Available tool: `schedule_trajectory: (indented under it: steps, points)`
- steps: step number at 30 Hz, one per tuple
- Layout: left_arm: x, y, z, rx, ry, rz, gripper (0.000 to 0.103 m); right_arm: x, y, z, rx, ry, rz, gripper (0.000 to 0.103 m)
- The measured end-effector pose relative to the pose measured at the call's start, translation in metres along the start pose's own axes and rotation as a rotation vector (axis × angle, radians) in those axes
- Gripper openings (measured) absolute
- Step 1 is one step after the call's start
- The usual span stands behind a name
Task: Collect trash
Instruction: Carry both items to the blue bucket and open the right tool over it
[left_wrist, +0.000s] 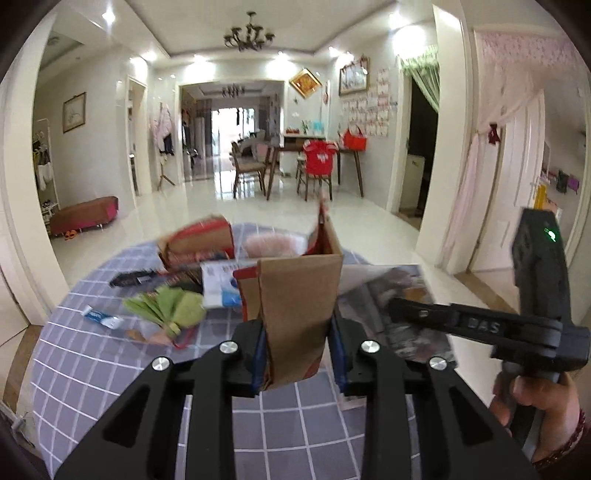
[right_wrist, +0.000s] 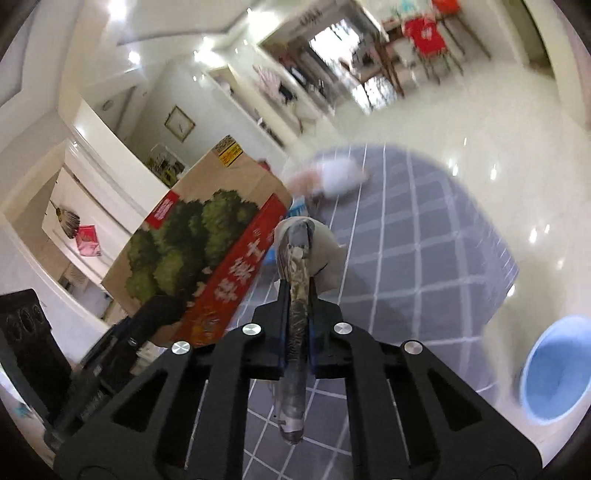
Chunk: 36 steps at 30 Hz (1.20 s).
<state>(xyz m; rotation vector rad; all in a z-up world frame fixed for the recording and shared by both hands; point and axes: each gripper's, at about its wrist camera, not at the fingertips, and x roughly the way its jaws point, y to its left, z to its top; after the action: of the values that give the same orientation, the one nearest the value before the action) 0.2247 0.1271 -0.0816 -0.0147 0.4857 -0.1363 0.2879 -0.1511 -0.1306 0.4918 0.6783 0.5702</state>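
Note:
My left gripper (left_wrist: 297, 332) is shut on a brown cardboard box (left_wrist: 299, 299) and holds it above the grey checked tablecloth (left_wrist: 110, 354). The same box, with green trees and a red band, shows in the right wrist view (right_wrist: 199, 251). My right gripper (right_wrist: 297, 332) is shut on a folded glossy printed sheet (right_wrist: 297, 273), seen edge-on. In the left wrist view the right gripper (left_wrist: 402, 308) reaches over that sheet (left_wrist: 406, 295). More trash lies on the cloth: a green wrapper (left_wrist: 166, 308), a blue-white packet (left_wrist: 101, 317) and a red-brown carton (left_wrist: 199, 240).
A blue bin (right_wrist: 557, 373) stands on the floor at the right of the table. A white-pink bag (right_wrist: 332, 177) lies at the cloth's far side. A black remote (left_wrist: 133, 278) lies on the cloth. Dining chairs and table (left_wrist: 314, 162) stand far off.

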Motion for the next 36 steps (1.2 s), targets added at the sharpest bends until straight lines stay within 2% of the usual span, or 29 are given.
schedule_trajectory:
  steps: [3, 6, 9, 13, 17, 20, 25, 26, 28, 32, 35, 36]
  points:
    - [-0.019, -0.003, 0.014, -0.020, -0.052, -0.018, 0.027, -0.028, 0.002, 0.008, -0.031, -0.074, -0.028, 0.008]
    - [-0.029, -0.017, 0.023, -0.021, -0.062, -0.067, 0.027, -0.054, -0.002, 0.011, -0.045, -0.129, -0.058, 0.008]
    - [-0.033, -0.045, 0.026, 0.008, -0.061, -0.120, 0.027, -0.084, -0.019, 0.008, -0.052, -0.180, -0.121, 0.008]
    - [-0.021, -0.097, 0.018, 0.062, -0.021, -0.201, 0.027, -0.125, -0.057, -0.005, -0.019, -0.234, -0.233, 0.008]
    - [0.007, -0.151, 0.001, 0.105, 0.056, -0.291, 0.027, -0.153, -0.104, -0.025, 0.029, -0.250, -0.367, 0.008]
    - [0.042, -0.198, -0.022, 0.140, 0.155, -0.372, 0.027, -0.165, -0.148, -0.045, 0.073, -0.237, -0.490, 0.008]
    - [0.110, -0.247, -0.065, 0.190, 0.323, -0.430, 0.028, -0.174, -0.221, -0.076, 0.186, -0.196, -0.605, 0.009]
    - [0.128, -0.258, -0.077, 0.205, 0.370, -0.438, 0.028, -0.176, -0.233, -0.081, 0.206, -0.189, -0.614, 0.009]
    - [0.154, -0.270, -0.092, 0.229, 0.420, -0.427, 0.028, -0.174, -0.254, -0.088, 0.238, -0.178, -0.639, 0.009]
    - [0.194, -0.283, -0.113, 0.229, 0.501, -0.425, 0.028, -0.162, -0.299, -0.101, 0.305, -0.181, -0.634, 0.013]
    - [0.215, -0.289, -0.123, 0.233, 0.540, -0.426, 0.028, -0.150, -0.319, -0.109, 0.340, -0.154, -0.639, 0.021]
    - [0.219, -0.293, -0.125, 0.239, 0.548, -0.424, 0.028, -0.147, -0.324, -0.111, 0.342, -0.149, -0.643, 0.031]
